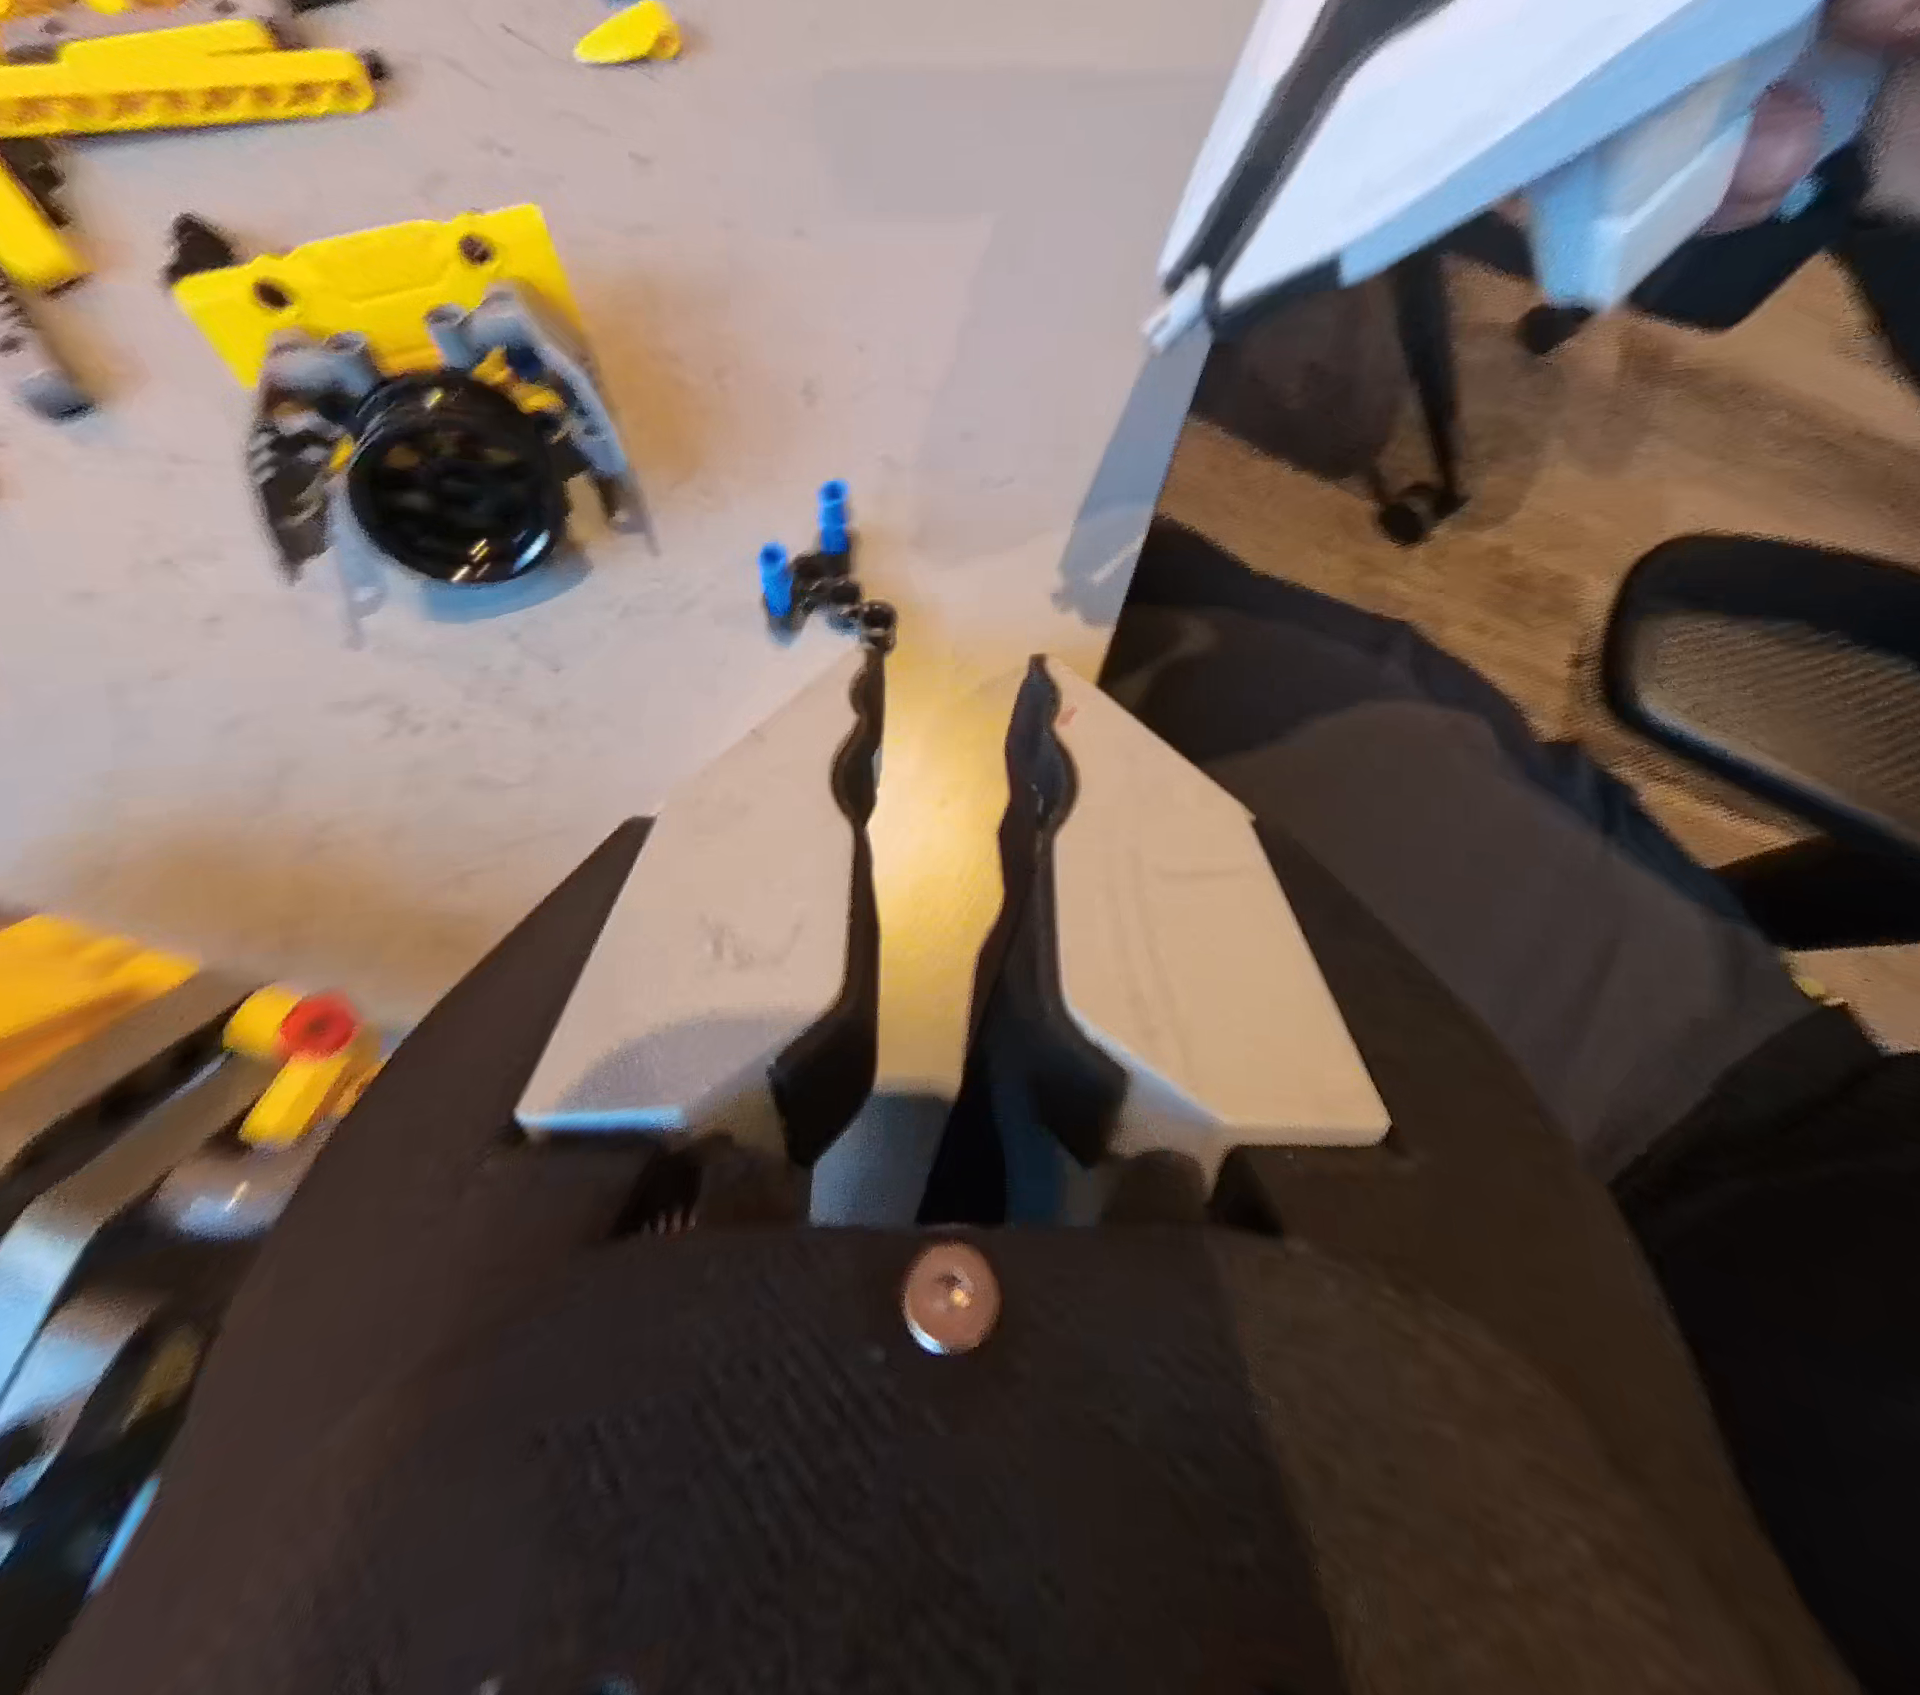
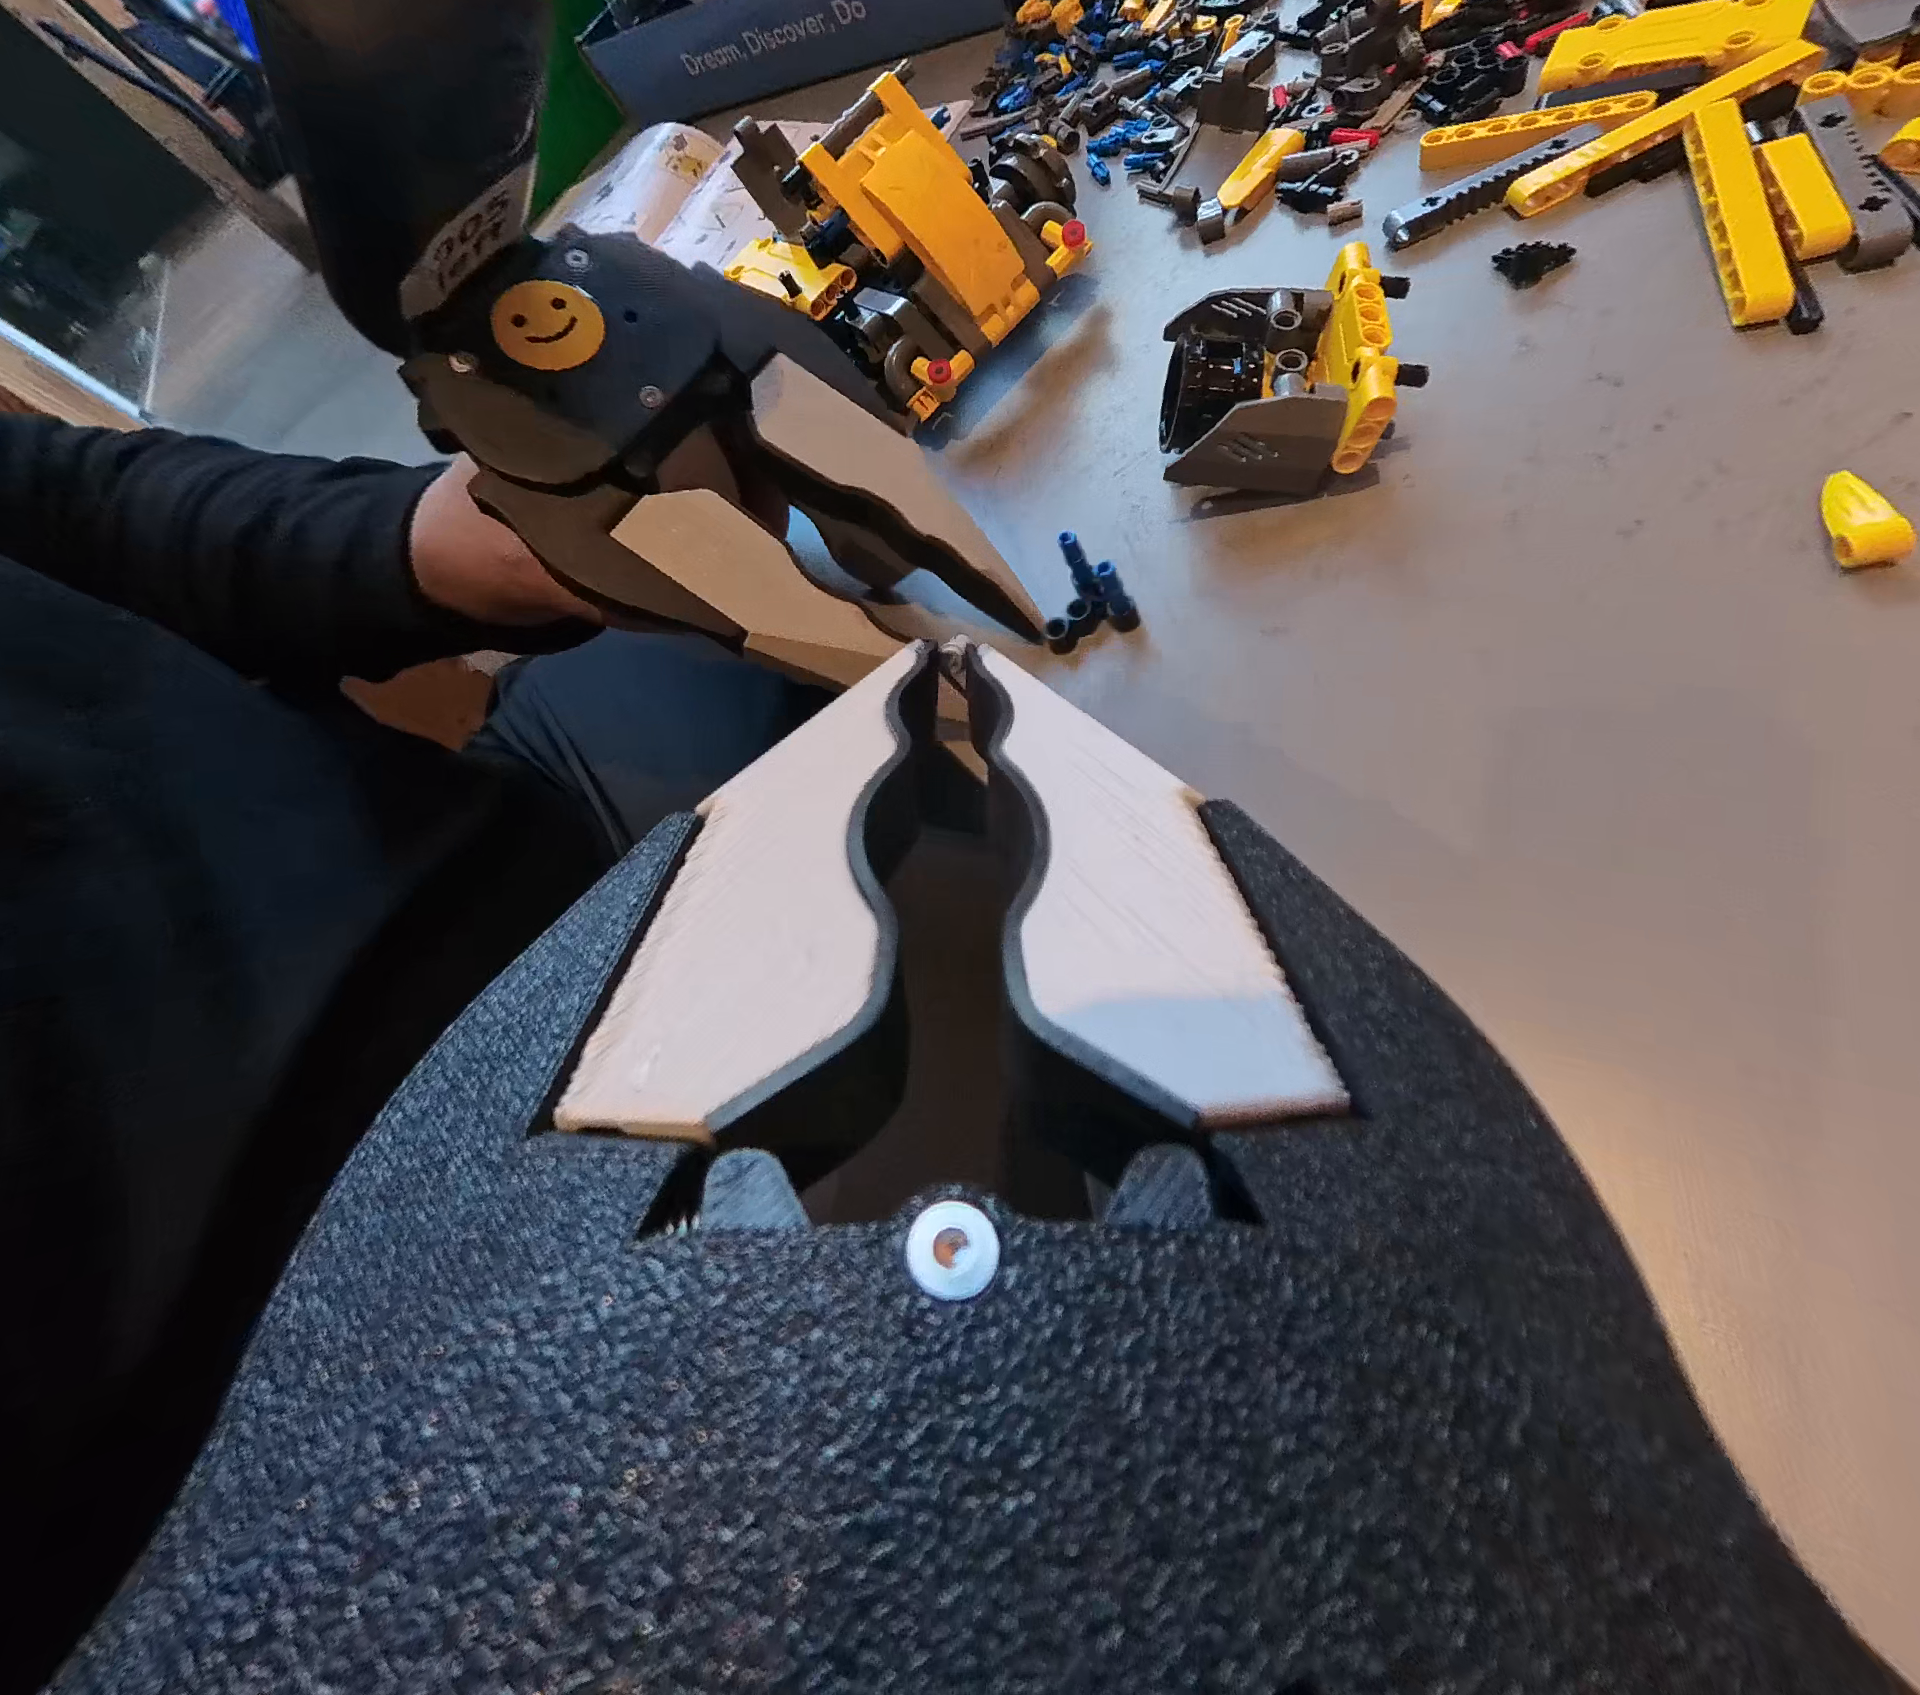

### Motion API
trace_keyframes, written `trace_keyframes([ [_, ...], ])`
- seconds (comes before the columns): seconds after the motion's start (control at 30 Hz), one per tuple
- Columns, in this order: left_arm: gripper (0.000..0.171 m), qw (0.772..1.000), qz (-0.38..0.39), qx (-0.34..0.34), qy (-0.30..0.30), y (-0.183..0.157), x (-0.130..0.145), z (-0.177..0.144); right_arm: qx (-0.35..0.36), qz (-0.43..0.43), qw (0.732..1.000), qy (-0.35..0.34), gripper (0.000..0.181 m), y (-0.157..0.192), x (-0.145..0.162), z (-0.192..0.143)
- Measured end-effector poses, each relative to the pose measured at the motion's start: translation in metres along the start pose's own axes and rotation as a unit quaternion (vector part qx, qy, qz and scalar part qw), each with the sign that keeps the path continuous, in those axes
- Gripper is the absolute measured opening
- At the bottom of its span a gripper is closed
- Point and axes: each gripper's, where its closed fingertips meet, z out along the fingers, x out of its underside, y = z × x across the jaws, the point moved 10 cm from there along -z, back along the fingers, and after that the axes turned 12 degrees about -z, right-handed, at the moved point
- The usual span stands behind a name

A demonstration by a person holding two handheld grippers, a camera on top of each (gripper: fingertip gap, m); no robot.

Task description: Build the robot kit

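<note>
**Both grippers at the desk edge, small black-and-blue connector cluster between them**

Left gripper (image 1: pixel 956 669): jaws apart, empty, left tip touching or just beside the small black connector with blue pins (image 1: pixel 826 559) near the grey desk (image 1: pixel 831 191) edge. Our risk: a nudge could roll it off. Right gripper (image 2: pixel 948 653): tips nearly together on something tiny; we cannot tell what. Beyond: yellow-and-grey wheel housing with black rim (image 2: pixel 1283 388), loose yellow cone piece (image 2: pixel 1865 533).

Pin cluster (image 2: pixel 1091 601) lay on table (image 2: pixel 1455 814) near front edge; wheel assembly (image 2: pixel 1283 388) behind it, loose parts pile (image 2: pixel 1351 14) farther back, vehicle model (image 2: pixel 914 243) left.
</note>
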Motion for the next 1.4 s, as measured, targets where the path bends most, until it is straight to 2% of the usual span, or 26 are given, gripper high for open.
trace_keyframes([
  [0.17, 0.026, 0.998, 0.010, 0.055, -0.030, -0.015, -0.011, 0.006, 0.008, 0.011, 1.000, -0.005, 0.005, -0.001, 0.007, -0.008],
  [0.37, 0.030, 0.998, 0.030, -0.040, -0.031, 0.000, -0.011, -0.010, 0.005, 0.019, 1.000, 0.001, 0.005, -0.002, 0.016, -0.005],
  [0.57, 0.044, 0.999, 0.012, -0.032, 0.004, 0.007, -0.015, 0.004, 0.000, 0.012, 1.000, 0.014, 0.005, -0.003, 0.017, 0.003],
  [0.77, 0.035, 1.000, -0.001, 0.005, 0.010, -0.002, -0.007, 0.008, 0.016, 0.016, 1.000, 0.016, 0.005, -0.008, 0.020, -0.003],
  [0.9, 0.031, 1.000, 0.020, -0.006, 0.002, -0.002, -0.004, 0.007, 0.016, 0.007, 1.000, 0.026, 0.005, -0.012, 0.022, -0.003],
  [1.03, 0.035, 0.999, 0.032, -0.019, 0.003, 0.002, -0.008, 0.005, 0.006, -0.010, 0.999, 0.052, 0.005, -0.019, 0.016, 0.002],
  [1.17, 0.045, 0.993, 0.106, -0.051, 0.025, 0.001, -0.014, 0.008, -0.010, -0.028, 0.996, 0.079, 0.005, -0.026, 0.006, 0.010],
  [1.27, 0.035, 0.987, 0.153, -0.037, 0.038, -0.003, -0.016, 0.010, -0.027, -0.031, 0.994, 0.104, 0.005, -0.029, 0.003, 0.017],
  [1.4, 0.026, 0.986, 0.154, -0.018, 0.054, -0.005, -0.018, 0.012, -0.044, -0.021, 0.990, 0.133, 0.004, -0.032, 0.000, 0.027],
])
